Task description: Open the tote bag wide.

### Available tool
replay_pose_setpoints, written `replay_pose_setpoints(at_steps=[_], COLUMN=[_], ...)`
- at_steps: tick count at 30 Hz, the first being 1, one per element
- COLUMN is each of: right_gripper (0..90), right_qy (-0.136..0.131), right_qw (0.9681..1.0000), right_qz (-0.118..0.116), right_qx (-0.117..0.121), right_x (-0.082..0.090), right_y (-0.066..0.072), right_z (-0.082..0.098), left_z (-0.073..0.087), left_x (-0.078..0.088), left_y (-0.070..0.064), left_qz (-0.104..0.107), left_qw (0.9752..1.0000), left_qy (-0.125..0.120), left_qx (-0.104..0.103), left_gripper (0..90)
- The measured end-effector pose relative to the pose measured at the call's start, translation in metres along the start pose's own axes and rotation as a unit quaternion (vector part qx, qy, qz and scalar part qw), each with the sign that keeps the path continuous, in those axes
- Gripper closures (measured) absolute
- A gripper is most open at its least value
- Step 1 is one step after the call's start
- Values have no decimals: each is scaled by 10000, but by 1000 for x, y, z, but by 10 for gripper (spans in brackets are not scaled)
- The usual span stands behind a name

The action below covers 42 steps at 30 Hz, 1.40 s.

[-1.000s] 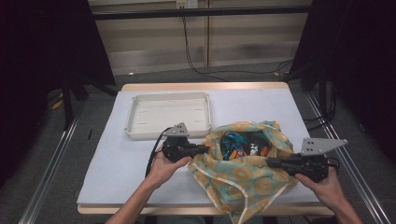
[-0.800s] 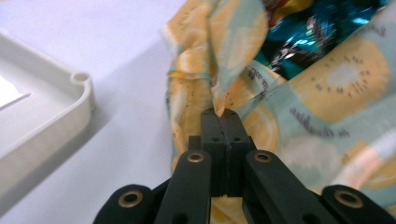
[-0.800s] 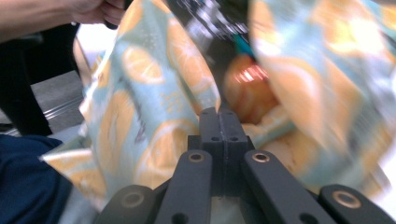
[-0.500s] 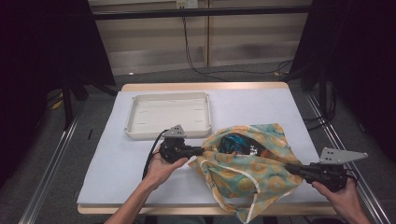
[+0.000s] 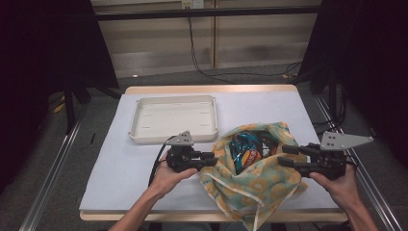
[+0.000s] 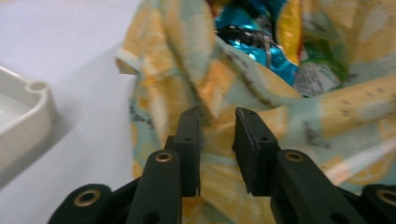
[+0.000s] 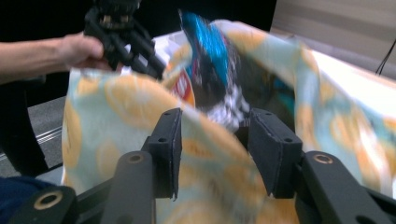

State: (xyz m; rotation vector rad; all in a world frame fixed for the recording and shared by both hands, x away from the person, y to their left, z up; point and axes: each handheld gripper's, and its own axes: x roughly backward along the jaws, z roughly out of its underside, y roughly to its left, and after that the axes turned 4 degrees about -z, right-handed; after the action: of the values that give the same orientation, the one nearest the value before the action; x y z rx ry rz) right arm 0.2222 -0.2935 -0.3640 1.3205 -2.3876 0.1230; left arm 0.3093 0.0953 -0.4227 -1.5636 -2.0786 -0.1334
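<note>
Table (image 5: 144, 163) under a pale cloth, near edge cut off by the frame bottom. Beyond the mat, dark room, hard to make out past cables and rails. White tray (image 5: 174, 119) at rear left, bare, just beyond the left hand; one corner seen in the left gripper view (image 6: 28, 112). Patterned cloth bag (image 5: 255, 185) at front right of the table, mouth gaping upward, lower tail hanging over the near edge and cut off. Inside, a blue snack packet (image 5: 248, 150), half buried by the bag's folds; print too small to read, further contents mere scraps of green and yellow in the left gripper view. Left gripper (image 5: 210, 158) level at the bag's left rim, jaws just opened, a fold of cloth (image 6: 217, 126) between them but not pinched. Right gripper (image 5: 284, 156) at the bag's right rim, jaws likewise just parted, rim cloth (image 7: 210, 140) loose in the gap, blurred by motion. No way past the bag's walls to see its bottom. Against half a second back: right hand drawn in from the far right, bag slackened and mouth wider, packet more exposed; left hand about where it was.
</note>
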Motion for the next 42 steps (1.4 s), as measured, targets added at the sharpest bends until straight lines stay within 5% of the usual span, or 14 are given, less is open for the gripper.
replay_pose_setpoints(at_steps=[11, 17, 28, 32, 33, 42], right_gripper=[545, 491, 496, 633, 758, 874], right_qy=[-32, 96, 426, 501, 472, 230], right_qw=[9997, 9987, 9981, 9979, 9978, 9995], right_qz=[-202, -471, -389, -347, -391, -150], right_qx=[127, 164, 237, 201, 235, 146], right_x=[-26, -67, -92, -92, -90, -77], right_y=[-9, -16, -19, -22, -22, -22], right_z=[-42, -54, -55, -53, -53, -57], left_z=[0, 0, 1, 1, 2, 0], left_x=[-4, -6, -7, -7, -7, -8], left_y=[-11, -8, -5, -7, -7, -11], left_qz=[-20, -32, -55, -55, -57, -92], left_qw=[9999, 10000, 9999, 9998, 9998, 9997], left_qy=[62, 32, -9, 2, 8, -21], left_qx=[-107, -87, -130, -184, -183, -236], left_gripper=[484, 463, 438, 423, 416, 369])
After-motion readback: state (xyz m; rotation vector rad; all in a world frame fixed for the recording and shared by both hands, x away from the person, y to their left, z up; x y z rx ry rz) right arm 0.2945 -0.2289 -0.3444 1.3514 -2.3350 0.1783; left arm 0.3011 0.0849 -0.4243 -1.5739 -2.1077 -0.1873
